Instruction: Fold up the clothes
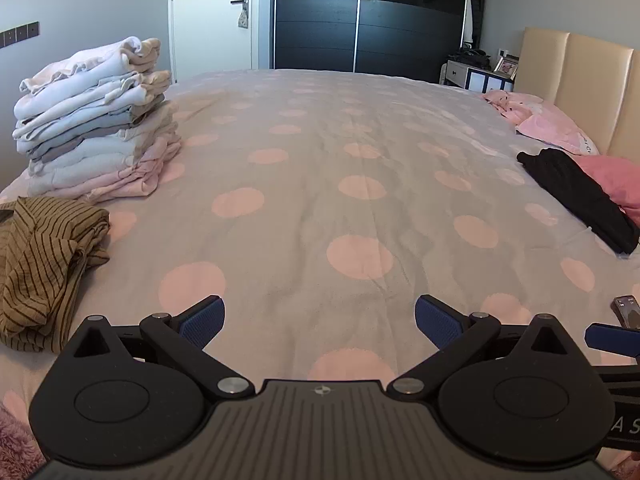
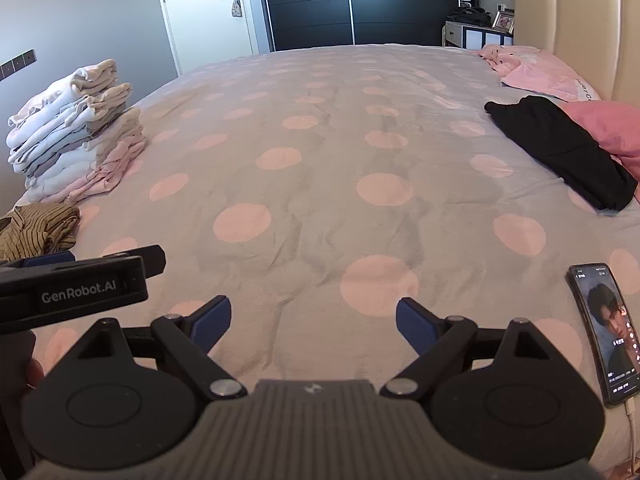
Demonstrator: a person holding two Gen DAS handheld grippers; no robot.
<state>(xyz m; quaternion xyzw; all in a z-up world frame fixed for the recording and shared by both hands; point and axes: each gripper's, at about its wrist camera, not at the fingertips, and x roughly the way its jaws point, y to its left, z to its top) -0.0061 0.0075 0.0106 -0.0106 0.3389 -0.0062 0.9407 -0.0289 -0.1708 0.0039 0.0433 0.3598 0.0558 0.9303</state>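
A tall stack of folded pale clothes (image 1: 92, 120) (image 2: 76, 128) stands at the bed's left edge. In front of it lies a crumpled olive striped shirt (image 1: 44, 264) (image 2: 38, 226). A folded black garment (image 1: 576, 196) (image 2: 560, 150) rests on the right, near the pillows. My left gripper (image 1: 320, 320) is open over bare duvet, with nothing between its blue pads. My right gripper (image 2: 314, 322) is open too, over the spotted duvet and holding nothing. The left gripper's body (image 2: 80, 284) shows at the left of the right wrist view.
The bed's grey duvet (image 1: 320, 184) with pink dots fills both views. A phone (image 2: 608, 332) with a lit screen lies at the right on a cable. Pink pillows (image 2: 560, 80) and a beige headboard (image 1: 580, 84) are at the right; a dark wardrobe (image 1: 360, 16) stands behind.
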